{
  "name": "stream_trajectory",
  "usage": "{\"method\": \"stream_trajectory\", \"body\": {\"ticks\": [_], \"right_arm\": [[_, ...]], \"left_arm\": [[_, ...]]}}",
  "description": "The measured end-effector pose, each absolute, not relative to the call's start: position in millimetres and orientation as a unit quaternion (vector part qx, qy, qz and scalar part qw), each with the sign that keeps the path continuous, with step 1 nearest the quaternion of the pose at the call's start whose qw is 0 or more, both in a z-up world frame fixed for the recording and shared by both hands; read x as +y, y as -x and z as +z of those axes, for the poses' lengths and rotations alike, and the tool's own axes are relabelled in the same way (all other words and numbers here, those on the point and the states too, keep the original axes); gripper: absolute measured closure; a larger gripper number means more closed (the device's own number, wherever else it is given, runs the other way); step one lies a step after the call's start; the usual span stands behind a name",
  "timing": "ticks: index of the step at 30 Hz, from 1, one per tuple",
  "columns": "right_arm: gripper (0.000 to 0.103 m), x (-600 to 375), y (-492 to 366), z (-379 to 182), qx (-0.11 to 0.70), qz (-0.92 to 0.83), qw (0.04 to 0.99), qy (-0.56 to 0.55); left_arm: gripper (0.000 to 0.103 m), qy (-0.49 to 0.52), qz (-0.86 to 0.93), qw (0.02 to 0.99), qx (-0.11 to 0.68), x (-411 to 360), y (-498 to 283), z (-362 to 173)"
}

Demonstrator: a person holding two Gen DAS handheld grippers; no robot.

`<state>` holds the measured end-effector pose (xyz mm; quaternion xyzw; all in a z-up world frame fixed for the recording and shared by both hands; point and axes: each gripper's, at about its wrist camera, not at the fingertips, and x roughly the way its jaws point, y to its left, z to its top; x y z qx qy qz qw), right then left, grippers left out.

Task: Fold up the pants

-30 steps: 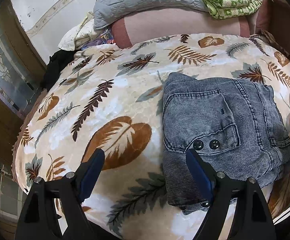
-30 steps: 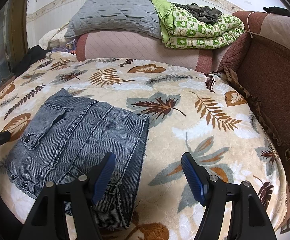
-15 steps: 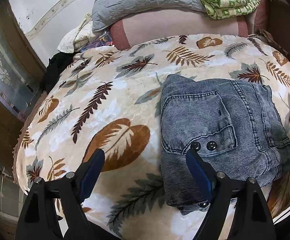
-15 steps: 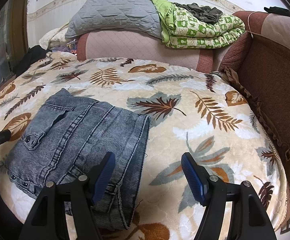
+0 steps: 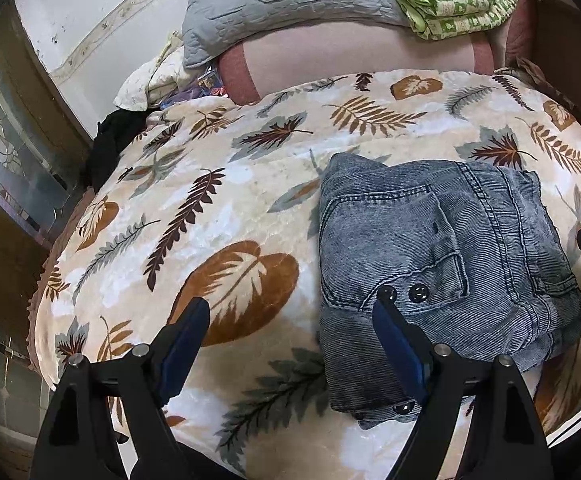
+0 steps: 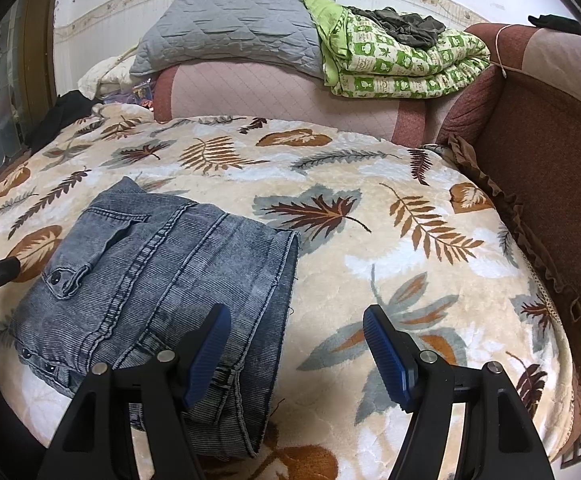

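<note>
The grey-blue denim pants (image 5: 442,264) lie folded into a compact rectangle on the leaf-patterned blanket (image 5: 218,216), back pocket and two snaps up. My left gripper (image 5: 290,316) is open and empty, above the pants' near left edge, its right finger over the denim. In the right wrist view the pants (image 6: 162,280) lie at lower left. My right gripper (image 6: 296,328) is open and empty, its left finger over the pants' right edge, the right finger over bare blanket. Neither gripper touches the pants.
A pink backrest (image 6: 274,100) runs along the far side with a grey quilt (image 6: 230,28) and a green patterned blanket (image 6: 402,64) on top. A brown armrest (image 6: 538,152) bounds the right. A wooden glass-panelled door (image 5: 6,168) stands left. Black cloth (image 5: 110,144) lies at the blanket's far-left corner.
Both grippers stay open and nearly still. The left wrist view has shifted very slightly, the pants appearing a little lower. The pants themselves have not moved.
</note>
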<state>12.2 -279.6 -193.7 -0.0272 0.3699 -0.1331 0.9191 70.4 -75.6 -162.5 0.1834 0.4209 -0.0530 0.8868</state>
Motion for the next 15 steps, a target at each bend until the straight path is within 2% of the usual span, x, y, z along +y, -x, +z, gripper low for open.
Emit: {"method": "stream_trajectory", "body": {"ticks": [15], "right_arm": [[0.031, -277.0, -11.8, -192.0, 0.369, -0.134, 0.919, 0.032]], "left_arm": [[0.019, -0.188, -0.055, 0.887, 0.418, -79.1, -68.0, -162.9]]}}
